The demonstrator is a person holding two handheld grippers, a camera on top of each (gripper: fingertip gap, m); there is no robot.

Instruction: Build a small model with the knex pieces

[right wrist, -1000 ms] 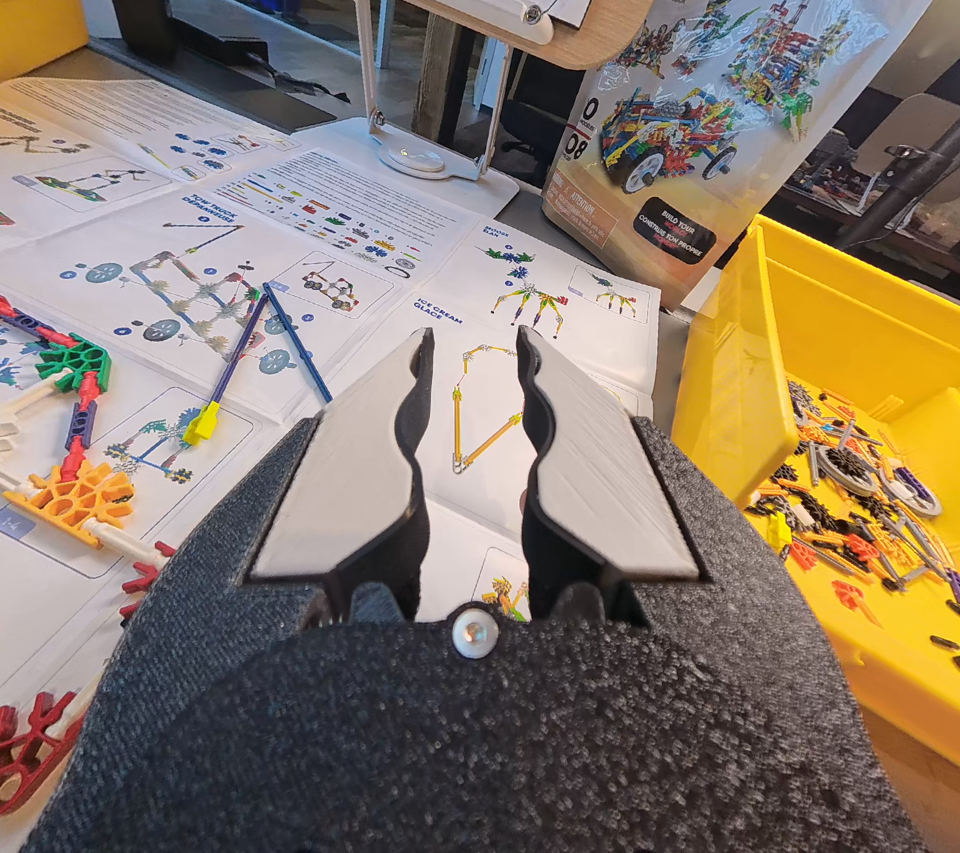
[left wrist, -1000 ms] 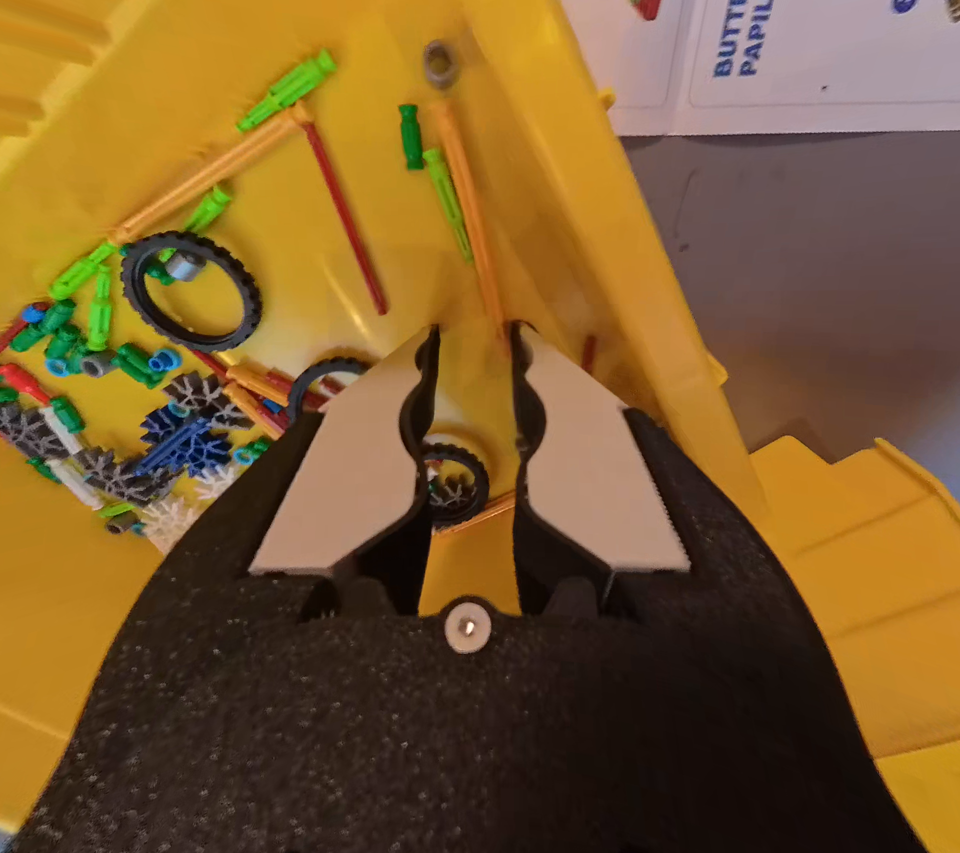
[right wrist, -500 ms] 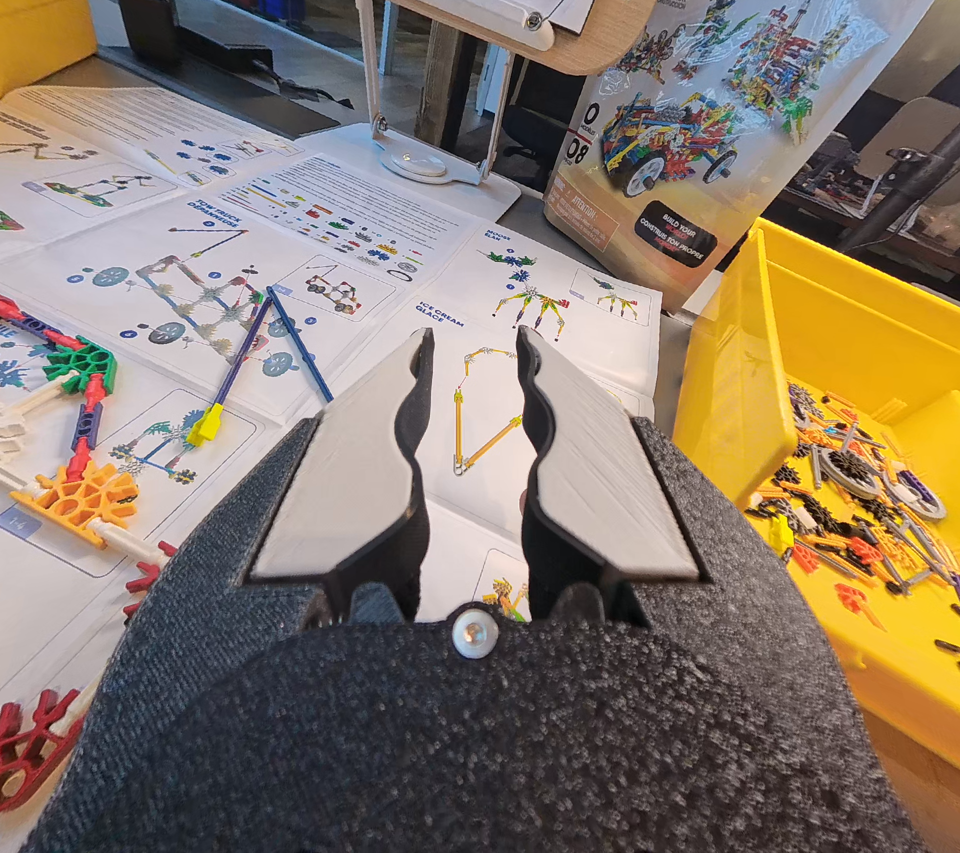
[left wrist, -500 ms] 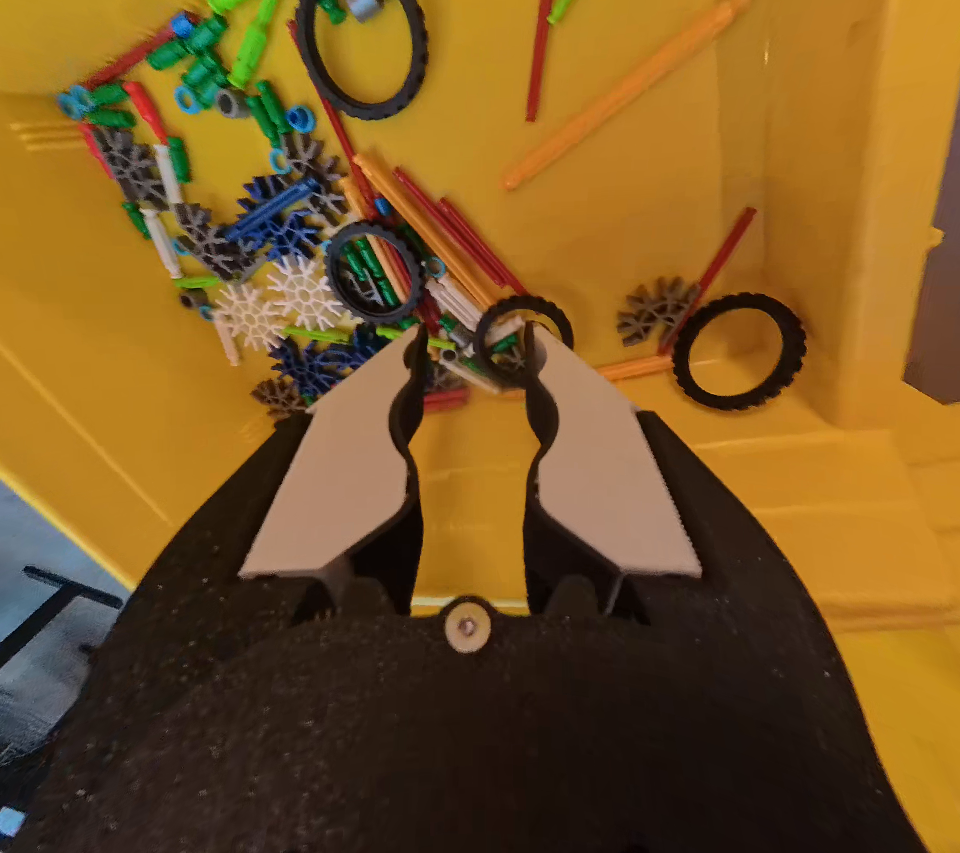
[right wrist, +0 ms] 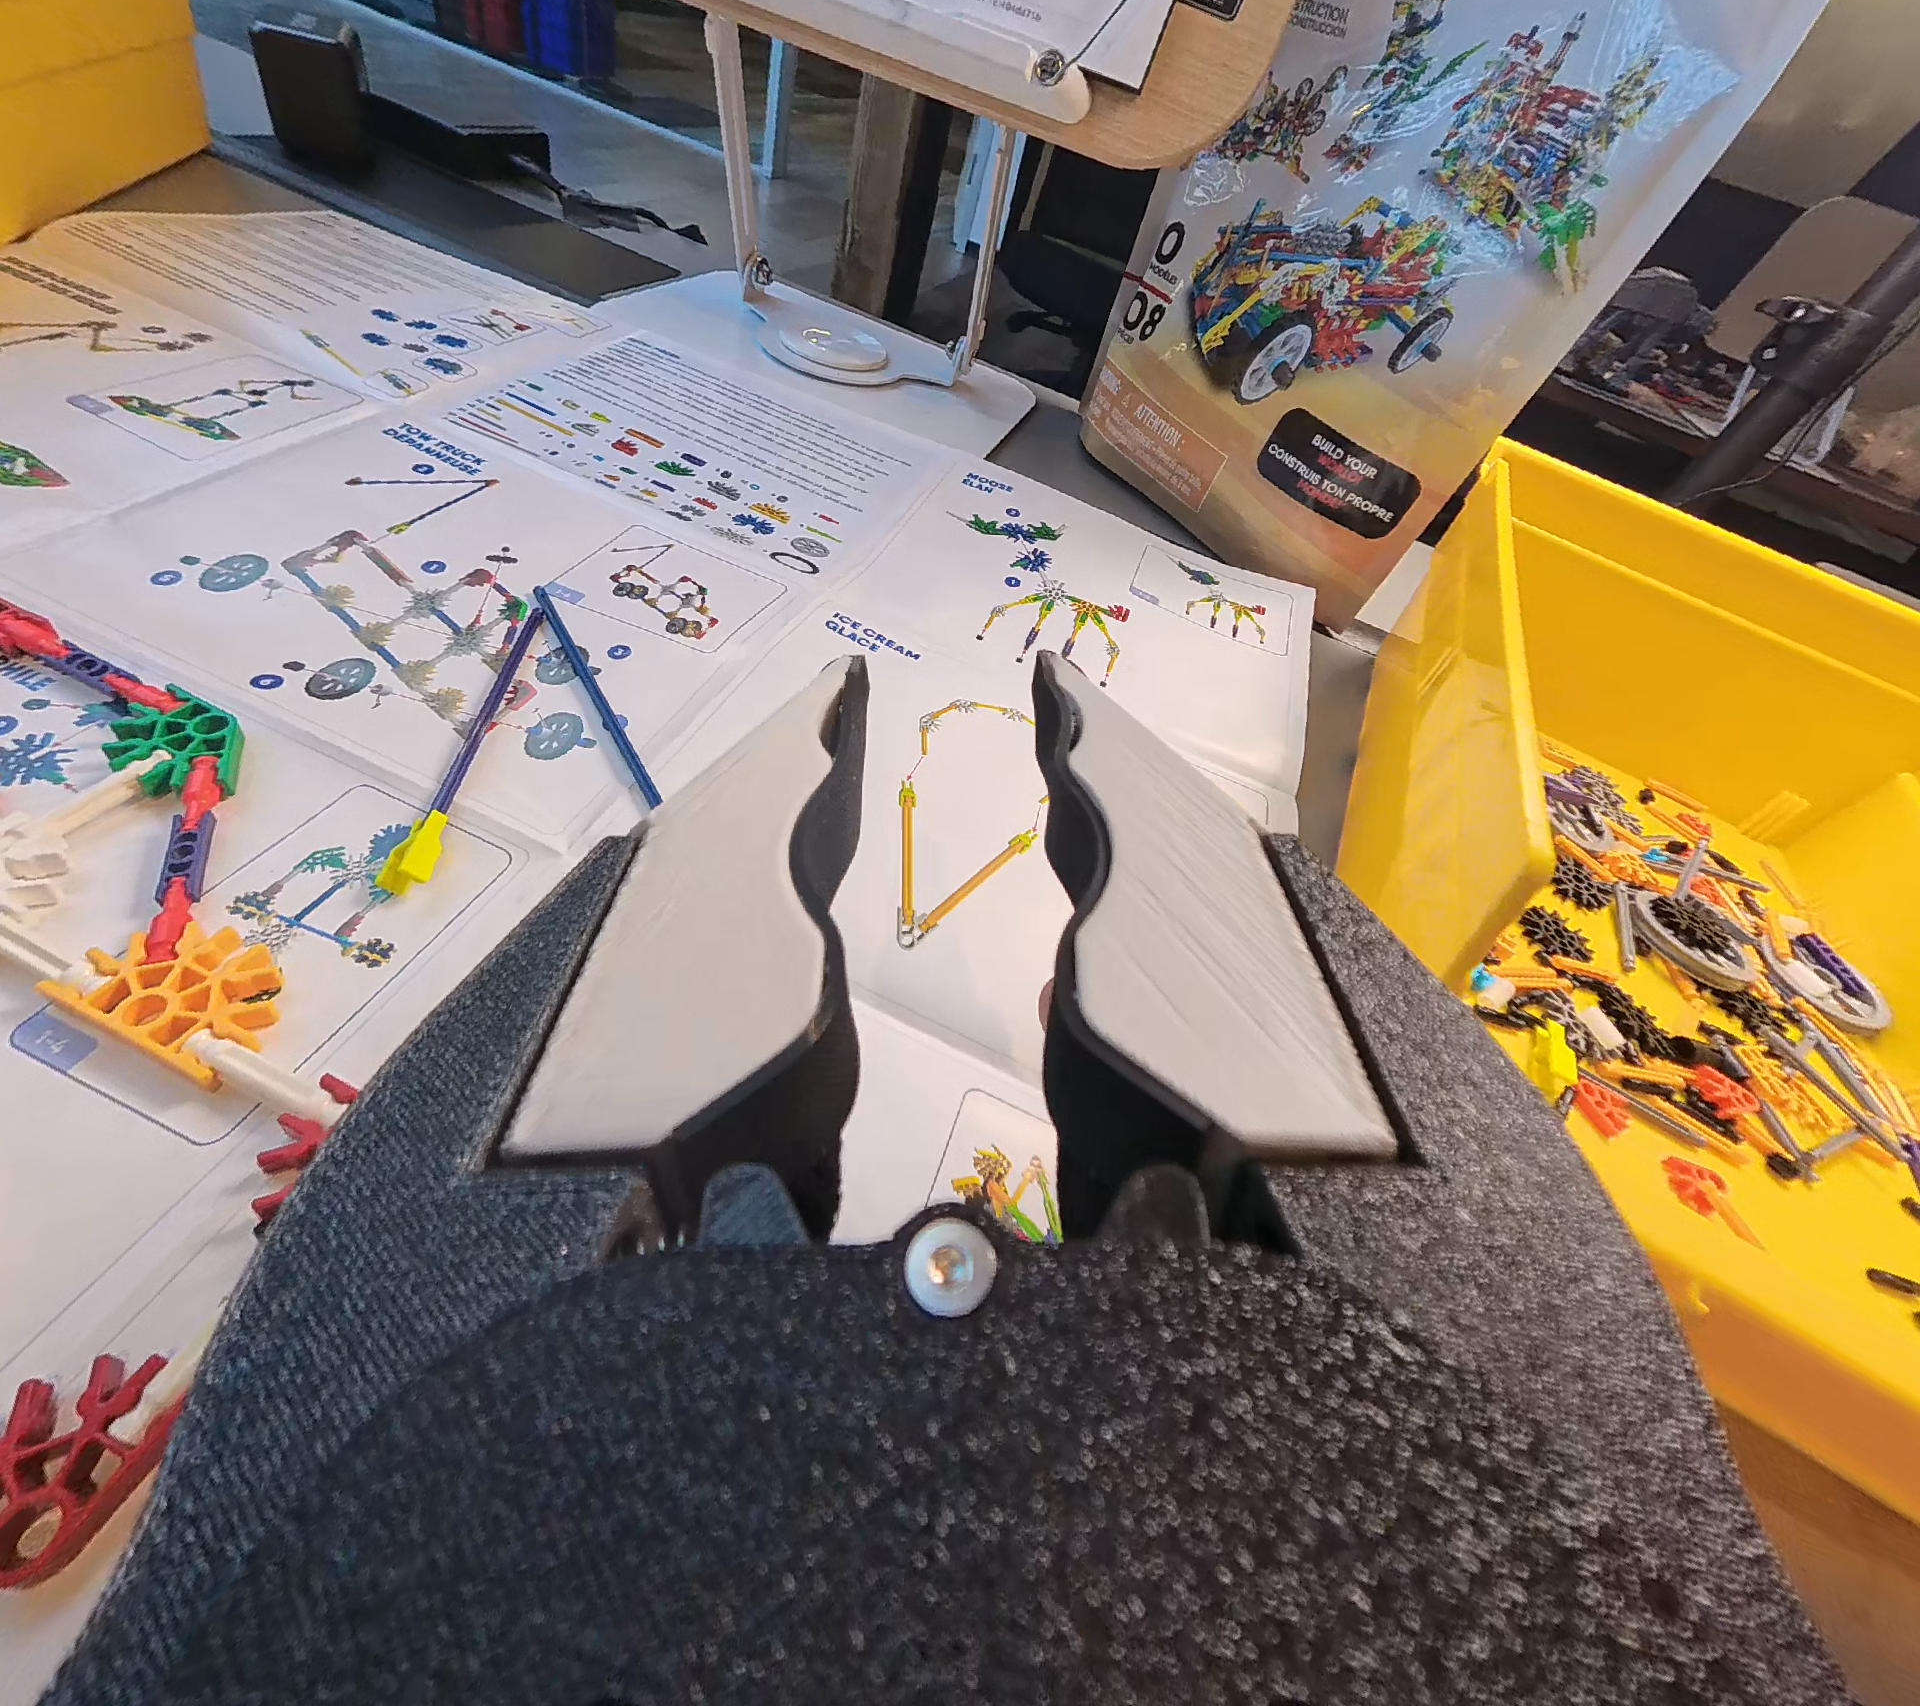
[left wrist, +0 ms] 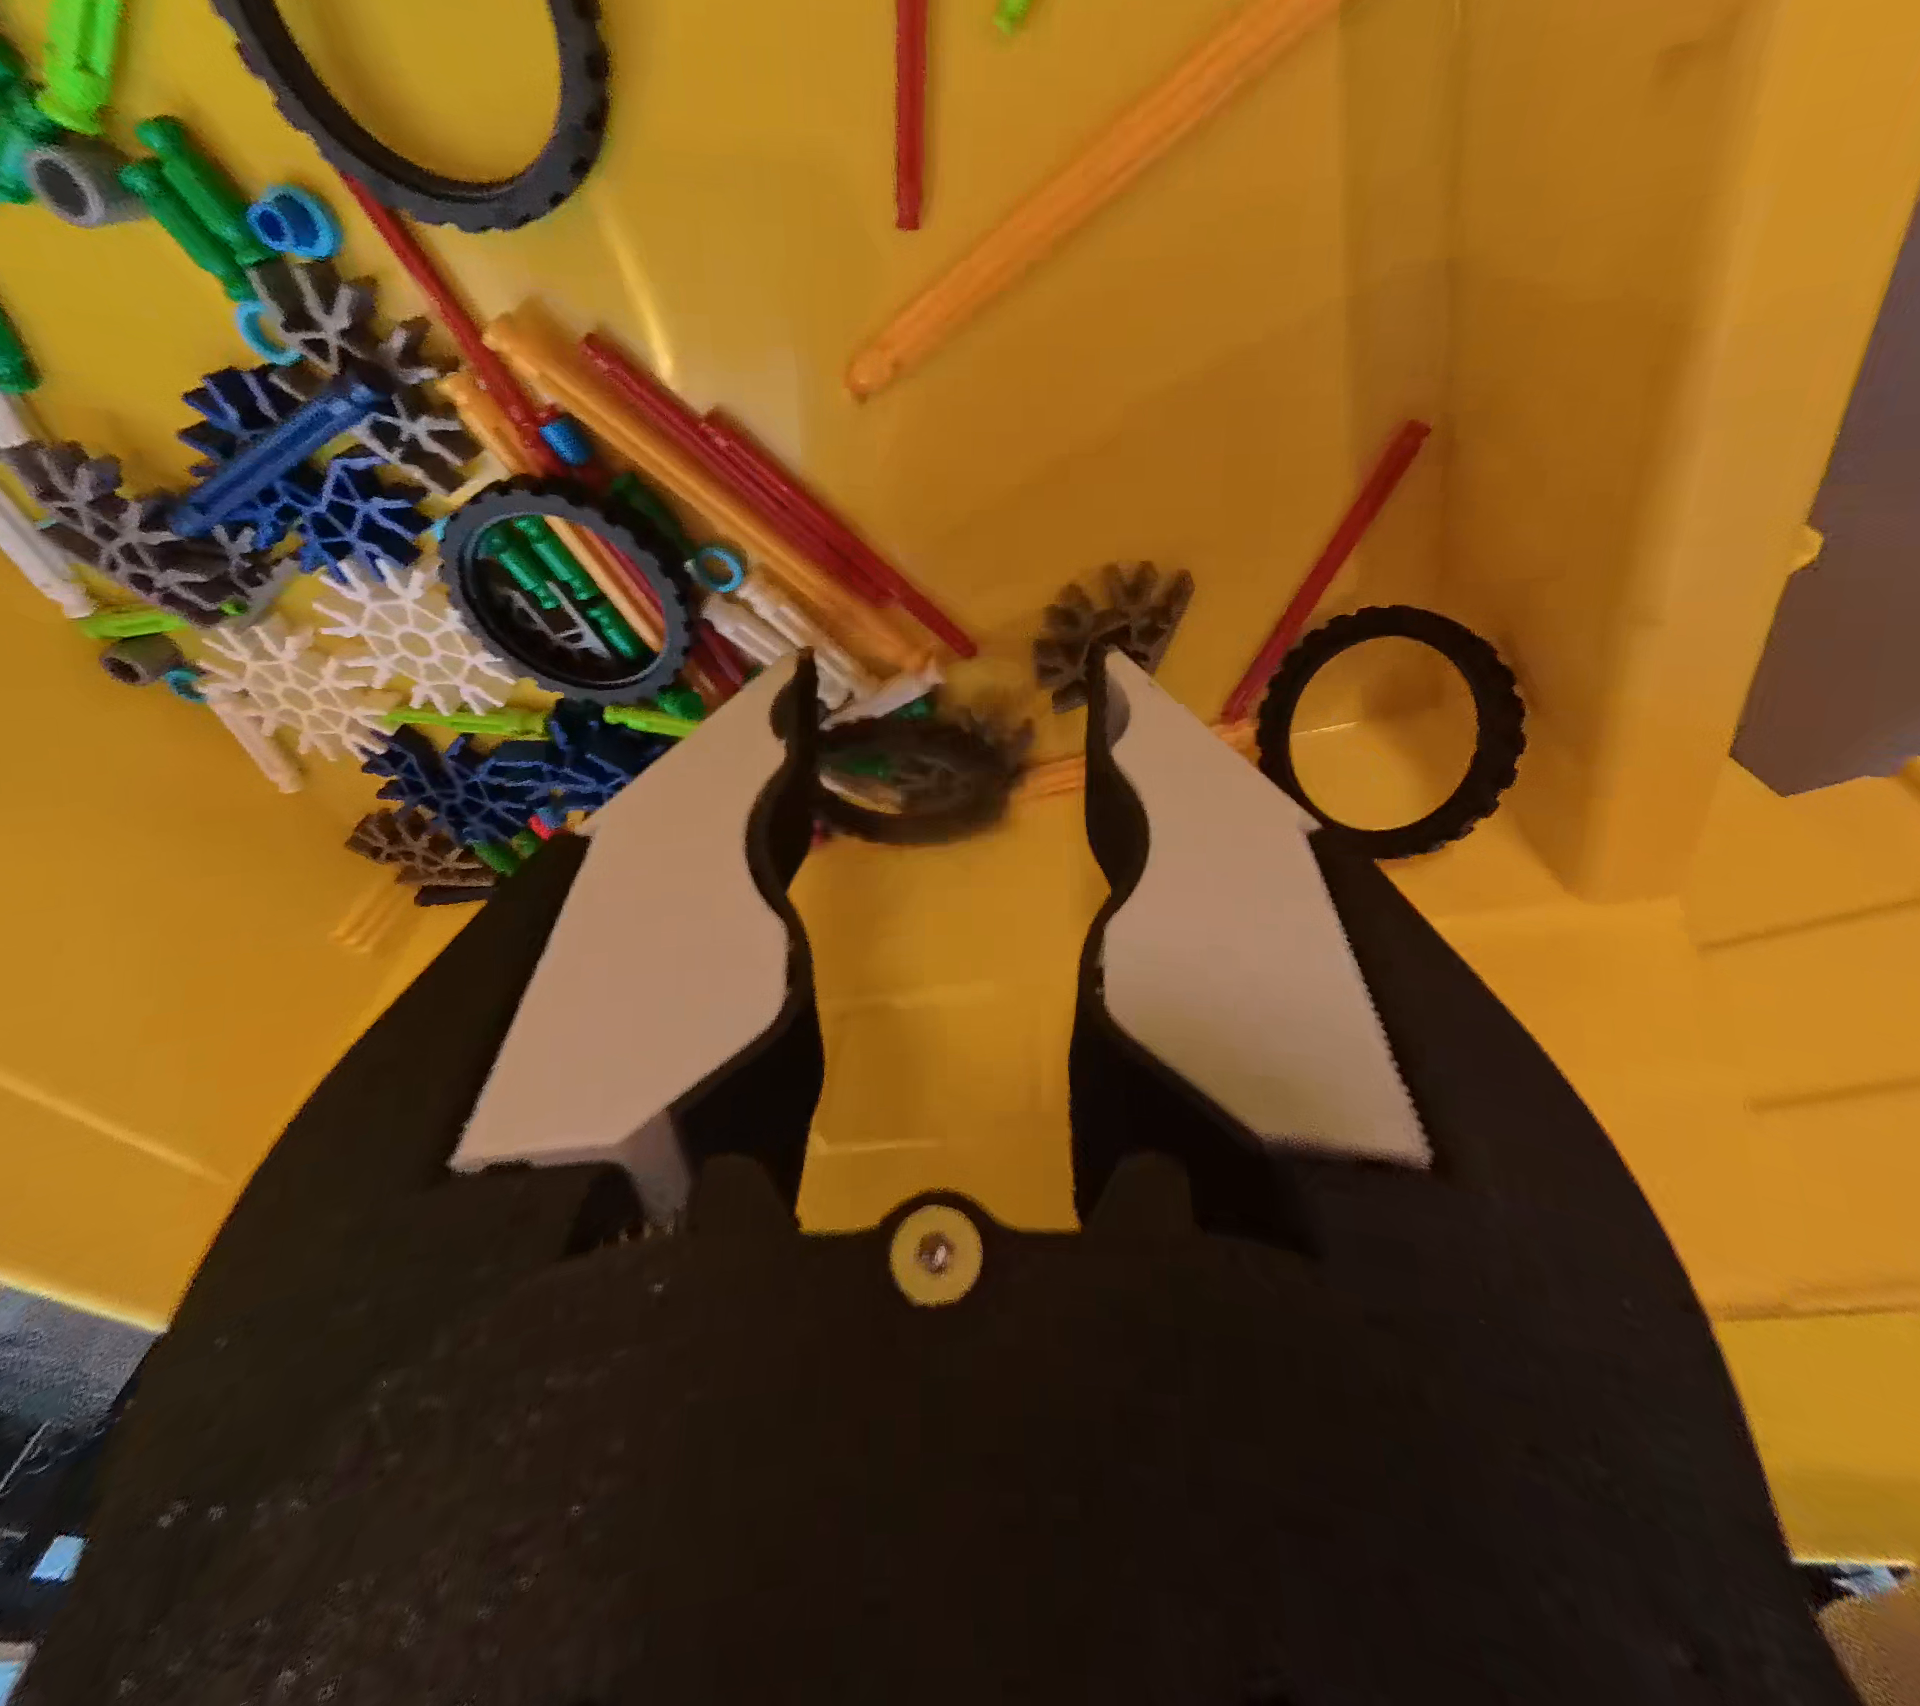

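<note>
My left gripper is open inside a yellow bin. Its tips straddle a small black tyre that lies blurred among rods at the bin floor. A grey spoked connector sits just past the right tip, and another small black tyre lies to its right. A large black tyre lies at the upper left. My right gripper is open and empty above white instruction sheets. Two dark blue rods, one with a yellow clip, lie to its left.
A heap of blue, white and grey connectors and coloured rods fills the left bin's lower left. A part-built model lies on the sheets at left. A second yellow bin of parts stands right, a toy box and a document stand behind. Tip to tip, the grippers are about 60 centimeters apart.
My left gripper has swung into the bin, come closer to the parts and opened wider around the small black tyre. The right gripper has barely moved.
</note>
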